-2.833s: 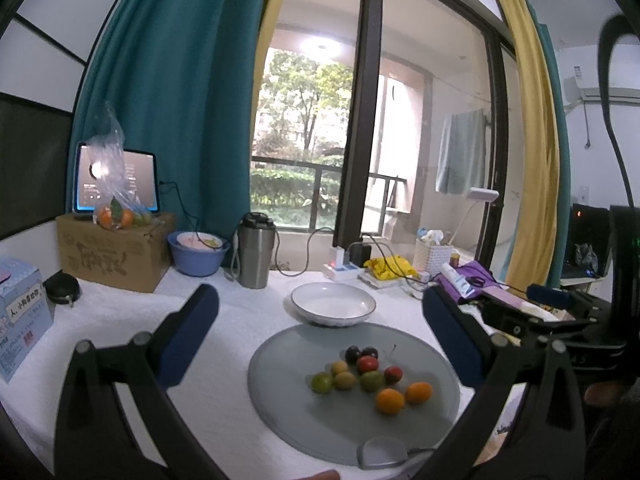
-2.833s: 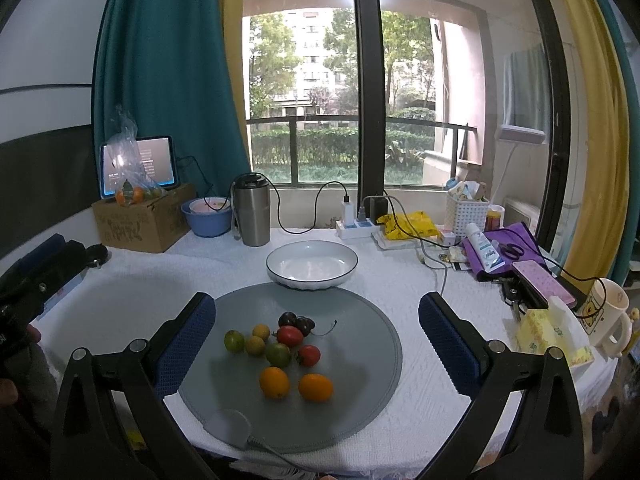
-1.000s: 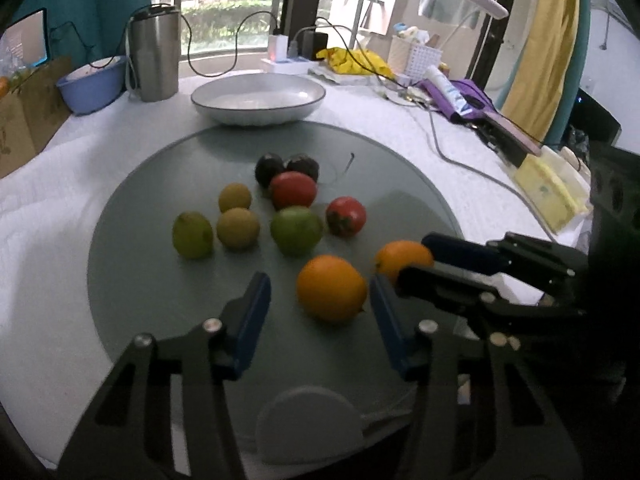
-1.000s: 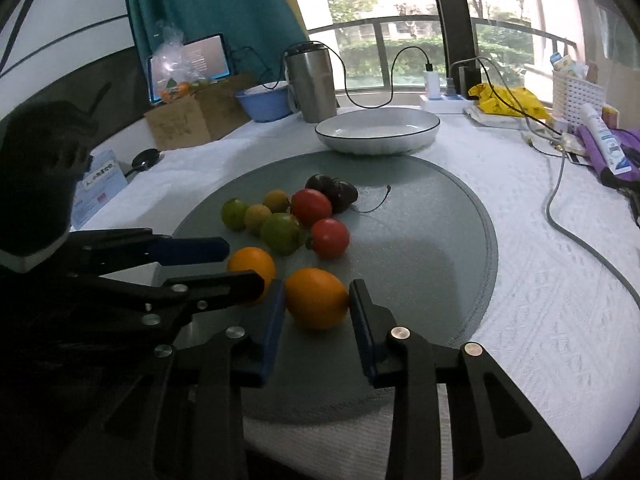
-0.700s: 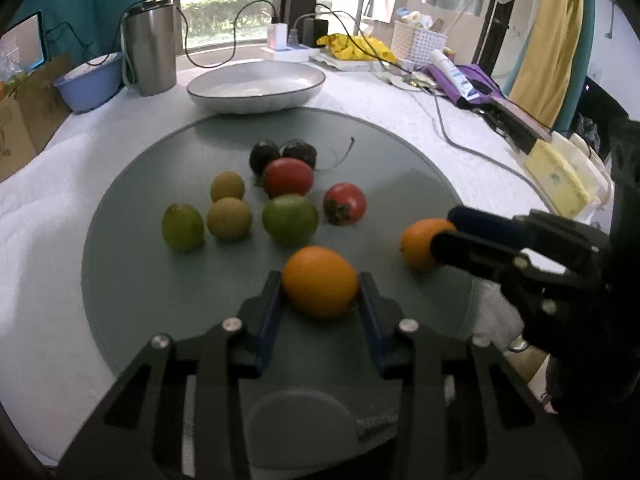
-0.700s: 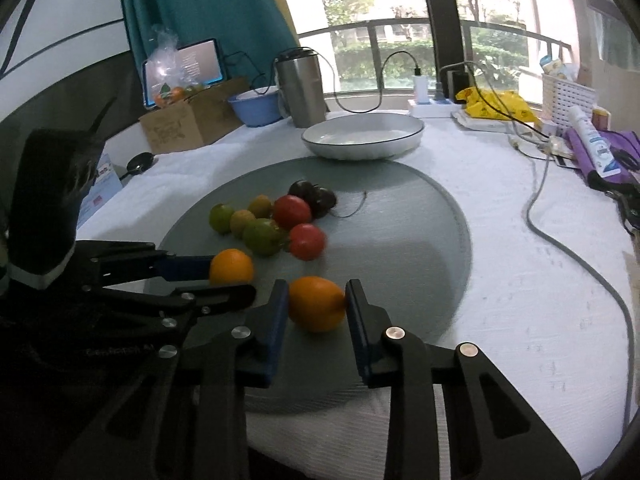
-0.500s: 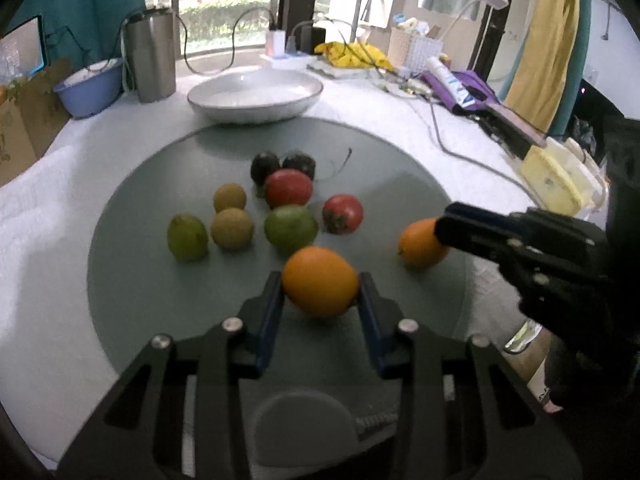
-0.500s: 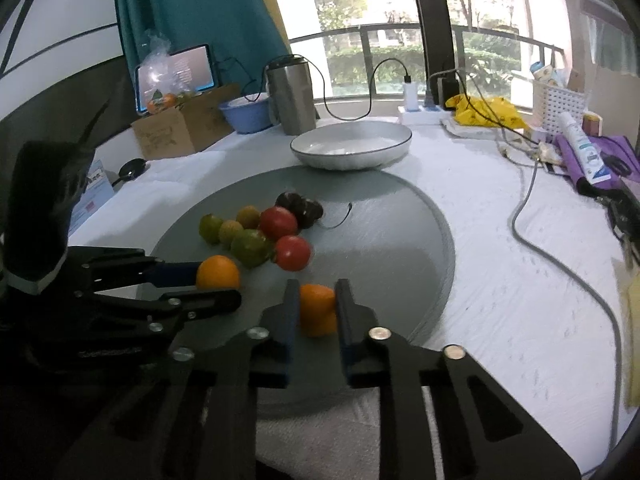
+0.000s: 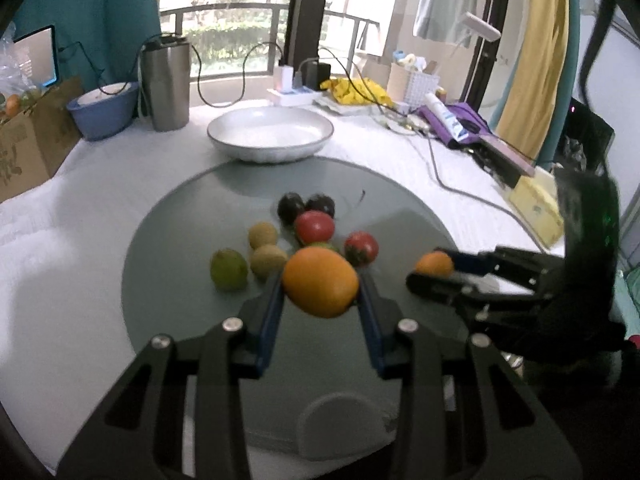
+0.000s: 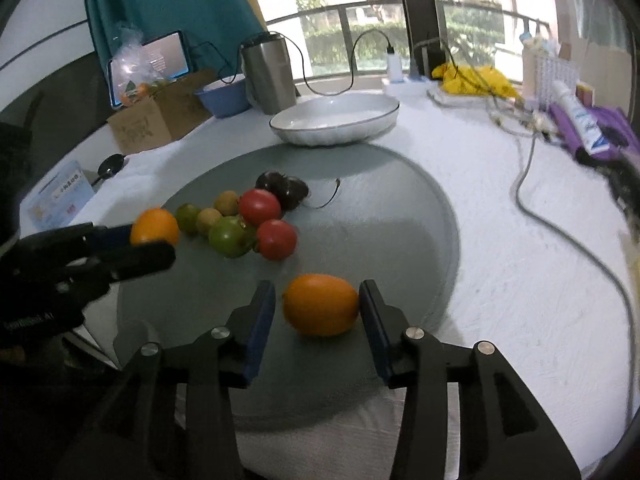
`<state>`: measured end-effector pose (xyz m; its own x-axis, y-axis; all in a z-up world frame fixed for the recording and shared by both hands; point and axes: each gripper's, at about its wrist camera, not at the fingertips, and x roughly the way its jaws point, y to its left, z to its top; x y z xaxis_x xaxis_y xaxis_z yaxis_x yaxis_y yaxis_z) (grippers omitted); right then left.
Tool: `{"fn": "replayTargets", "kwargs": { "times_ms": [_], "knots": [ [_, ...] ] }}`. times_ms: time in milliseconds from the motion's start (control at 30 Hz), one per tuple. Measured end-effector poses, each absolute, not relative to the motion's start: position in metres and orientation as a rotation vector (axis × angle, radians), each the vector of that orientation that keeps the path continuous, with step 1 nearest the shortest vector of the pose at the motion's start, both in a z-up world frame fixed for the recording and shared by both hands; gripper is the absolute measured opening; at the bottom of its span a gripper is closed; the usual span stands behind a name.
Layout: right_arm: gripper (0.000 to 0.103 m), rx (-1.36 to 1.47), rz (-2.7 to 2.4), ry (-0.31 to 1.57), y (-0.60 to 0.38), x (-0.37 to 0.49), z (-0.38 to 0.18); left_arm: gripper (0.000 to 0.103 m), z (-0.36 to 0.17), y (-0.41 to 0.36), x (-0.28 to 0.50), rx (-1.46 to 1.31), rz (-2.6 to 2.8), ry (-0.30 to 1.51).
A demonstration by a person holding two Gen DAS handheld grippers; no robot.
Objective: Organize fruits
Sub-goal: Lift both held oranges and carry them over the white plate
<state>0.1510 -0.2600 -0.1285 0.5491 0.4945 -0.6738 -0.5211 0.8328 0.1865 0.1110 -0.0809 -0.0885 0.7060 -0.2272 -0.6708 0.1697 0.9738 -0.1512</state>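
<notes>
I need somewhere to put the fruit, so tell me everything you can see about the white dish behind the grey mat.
The white dish is wide, shallow and round, glossy like glazed ceramic, with a thin dark line along its rim. It stands upright and empty on the white tablecloth, just past the far edge of the grey mat. Nothing else touches it.

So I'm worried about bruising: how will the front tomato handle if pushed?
Front tomato looks round on a flat mat, so it likely rolls. It appears to touch the green fruit, so a push probably shifts that too. Glossy skin may slip.
</notes>
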Motion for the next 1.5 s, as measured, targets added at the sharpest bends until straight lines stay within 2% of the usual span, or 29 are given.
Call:
{"fn": "replayTargets", "kwargs": {
  "times_ms": [67, 567, 1500],
  "knots": [
    [0.040, -0.052, 0.594, 0.779, -0.256, 0.150, -0.129, 0.038, -0.087, -0.078, 0.114, -0.081, -0.224, 0.749],
    [0.040, -0.069, 0.575, 0.739, -0.238, 0.175, -0.093, 0.038, -0.079, -0.043, 0.154, -0.101, -0.245, 0.718],
    [0.040, -0.199, 0.594, 0.701, -0.175, 0.343, -0.068, 0.038, -0.077, -0.011, 0.324, -0.115, -0.238, 0.734]
  ]
}}
